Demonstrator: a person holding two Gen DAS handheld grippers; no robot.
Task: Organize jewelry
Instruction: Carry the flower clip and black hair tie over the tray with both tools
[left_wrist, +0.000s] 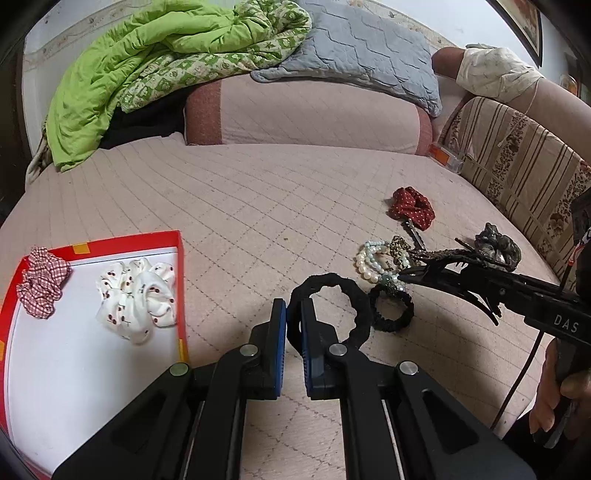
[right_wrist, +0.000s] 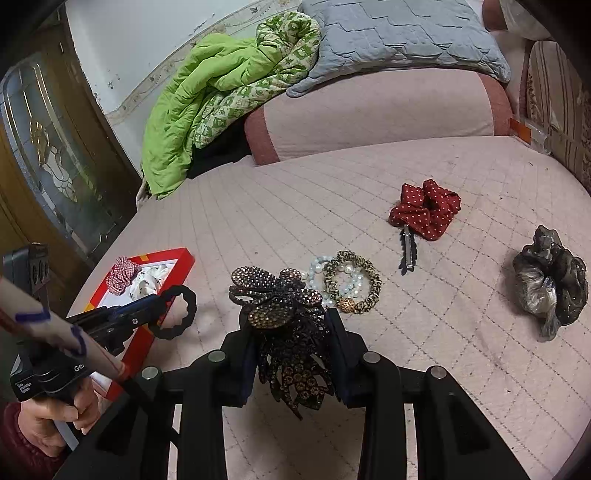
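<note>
My left gripper (left_wrist: 293, 314) is shut on a black hair tie (left_wrist: 332, 288), which stands up as a ring above the pink bed cover. To its left lies a red box (left_wrist: 110, 240) with a white floor, holding a red checked scrunchie (left_wrist: 42, 280) and a white cherry-print scrunchie (left_wrist: 136, 295). My right gripper (right_wrist: 291, 332) is shut on a dark rhinestone butterfly claw clip (right_wrist: 273, 295), lifted off the bed. On the cover past it lie pearl bracelets (right_wrist: 317, 273), a leopard-print hair tie (right_wrist: 369, 291), a red dotted scrunchie (right_wrist: 424, 208), a metal hair clip (right_wrist: 407, 251) and a grey scrunchie (right_wrist: 554, 284).
A second black hair tie (left_wrist: 391, 308) lies near the bracelets. A pink bolster (left_wrist: 303, 110), a grey pillow (left_wrist: 362, 48) and a green quilt (left_wrist: 147, 62) line the far side of the bed. A striped cushion (left_wrist: 517, 158) runs along the right. A person's hands hold both gripper handles.
</note>
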